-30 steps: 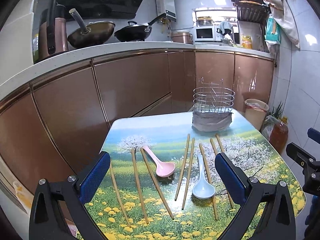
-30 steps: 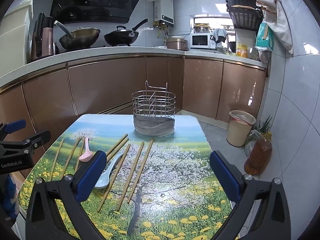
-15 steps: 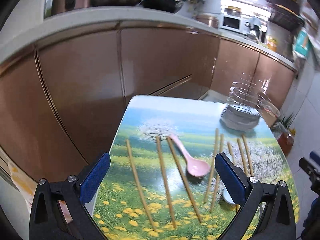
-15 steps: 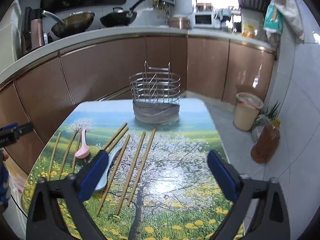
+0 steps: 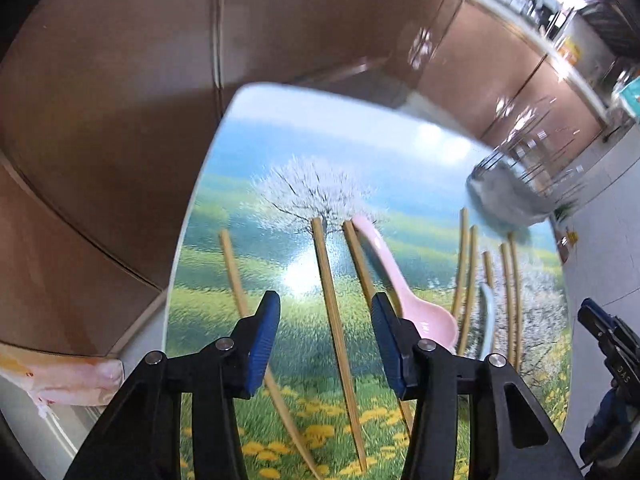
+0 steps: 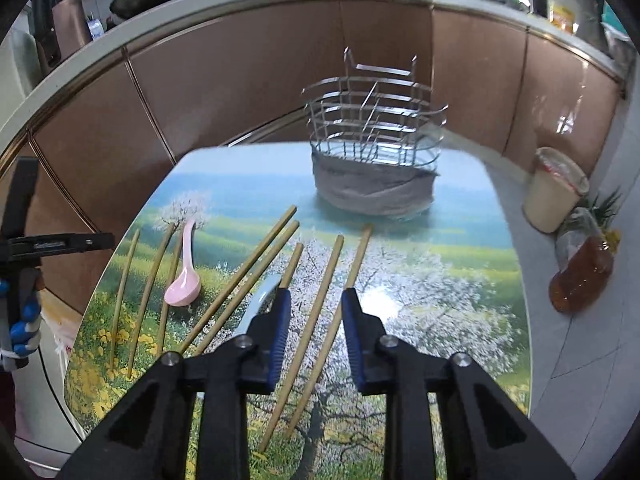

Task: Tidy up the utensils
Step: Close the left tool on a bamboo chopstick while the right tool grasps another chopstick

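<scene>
left claw (image 5: 325,334) narrowing, nothing pinched, one bamboo chopstick (image 5: 335,332) between its pads, long axis running straight ahead | right claw (image 6: 313,330) narrowing over two chopsticks (image 6: 310,332), untouched, lengthwise too | wire utensil holder (image 6: 374,152) far ahead on desk (image 6: 460,280) | right looks nearer a pinch

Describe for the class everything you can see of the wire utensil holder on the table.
The wire utensil holder stands upright at the far end of the table, apart from the chopsticks and spoons lying nearer. It looks like shiny metal: stacked horizontal wire hoops, thin dividers inside, and a raised wire frame at the back. A grey wrap circles its base. It appears empty, and neither gripper touches it.
</scene>
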